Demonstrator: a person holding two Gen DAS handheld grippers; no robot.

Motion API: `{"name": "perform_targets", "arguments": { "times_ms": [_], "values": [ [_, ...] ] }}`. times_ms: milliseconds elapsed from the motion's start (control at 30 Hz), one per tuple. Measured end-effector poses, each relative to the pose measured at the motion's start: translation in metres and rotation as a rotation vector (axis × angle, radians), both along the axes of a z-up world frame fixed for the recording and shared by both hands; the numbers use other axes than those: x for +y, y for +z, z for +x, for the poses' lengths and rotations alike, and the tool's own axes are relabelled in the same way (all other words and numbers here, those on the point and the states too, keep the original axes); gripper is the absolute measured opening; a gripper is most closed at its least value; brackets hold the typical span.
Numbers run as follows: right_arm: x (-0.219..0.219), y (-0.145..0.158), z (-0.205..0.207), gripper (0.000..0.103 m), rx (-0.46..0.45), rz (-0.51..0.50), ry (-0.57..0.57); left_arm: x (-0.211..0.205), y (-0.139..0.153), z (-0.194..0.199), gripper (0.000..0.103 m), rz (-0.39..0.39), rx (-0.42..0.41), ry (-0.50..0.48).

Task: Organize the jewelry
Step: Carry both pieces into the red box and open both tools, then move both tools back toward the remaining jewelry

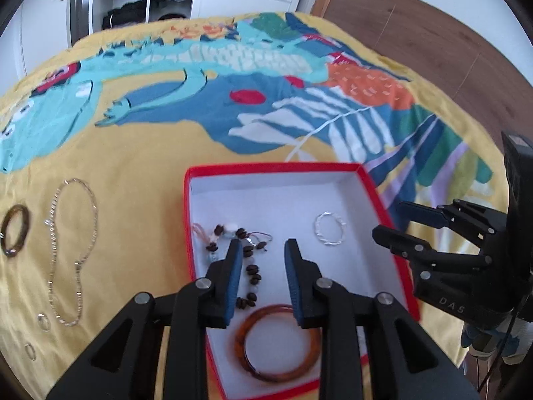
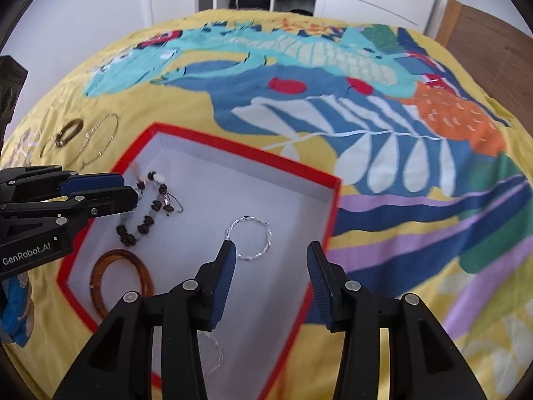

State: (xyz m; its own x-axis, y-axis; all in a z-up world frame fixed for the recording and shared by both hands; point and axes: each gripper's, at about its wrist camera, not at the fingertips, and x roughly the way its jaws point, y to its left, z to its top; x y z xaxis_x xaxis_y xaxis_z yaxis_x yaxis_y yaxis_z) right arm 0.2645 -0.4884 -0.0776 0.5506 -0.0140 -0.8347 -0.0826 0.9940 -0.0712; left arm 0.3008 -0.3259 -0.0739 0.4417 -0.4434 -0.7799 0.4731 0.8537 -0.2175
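Now bead bracelet (image 1: 245, 260) btwn open left claw (image 1: 263, 253), inside box (image 1: 276, 168)

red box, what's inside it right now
Inside the red box: a brown bead bracelet, a thin silver bracelet and an amber bangle. The grippers hide part of the floor.

We hold our left gripper (image 1: 263, 243) level and pointing forward, blue-padded jaws parted with nothing between them; our right gripper (image 2: 271, 250) sits just beside it on the right, jaws spread wider, also gripping nothing
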Motion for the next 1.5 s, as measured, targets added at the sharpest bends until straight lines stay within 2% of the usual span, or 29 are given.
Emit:
{"name": "perform_targets", "arguments": {
  "times_ms": [167,367,600,767,967,1233,1500],
  "values": [
    [0.013,0.045,-0.039,0.045,-0.067,0.030,-0.027,0.026,0.041,-0.034,0.025,0.028,-0.055,-0.010],
    [0.056,0.088,-0.093,0.045,-0.133,0.102,-0.015,0.095,0.073,-0.081,0.029,0.088,-0.101,0.061],
    [0.113,0.118,-0.146,0.045,-0.180,0.160,0.029,0.208,0.095,-0.138,0.030,0.143,-0.144,0.204],
    [0.151,0.140,-0.178,0.045,-0.223,0.170,0.067,0.287,0.113,-0.173,0.030,0.136,-0.170,0.332],
    [0.185,0.163,-0.207,0.045,-0.279,0.195,0.099,0.363,0.149,-0.213,0.030,0.143,-0.260,0.493],
    [0.224,0.194,-0.238,0.045,-0.365,0.235,0.170,0.415,0.193,-0.269,0.030,0.117,-0.344,0.592],
    [0.249,0.213,-0.268,0.045,-0.422,0.234,0.230,0.429,0.206,-0.309,0.030,0.108,-0.372,0.614]
  ]
}}
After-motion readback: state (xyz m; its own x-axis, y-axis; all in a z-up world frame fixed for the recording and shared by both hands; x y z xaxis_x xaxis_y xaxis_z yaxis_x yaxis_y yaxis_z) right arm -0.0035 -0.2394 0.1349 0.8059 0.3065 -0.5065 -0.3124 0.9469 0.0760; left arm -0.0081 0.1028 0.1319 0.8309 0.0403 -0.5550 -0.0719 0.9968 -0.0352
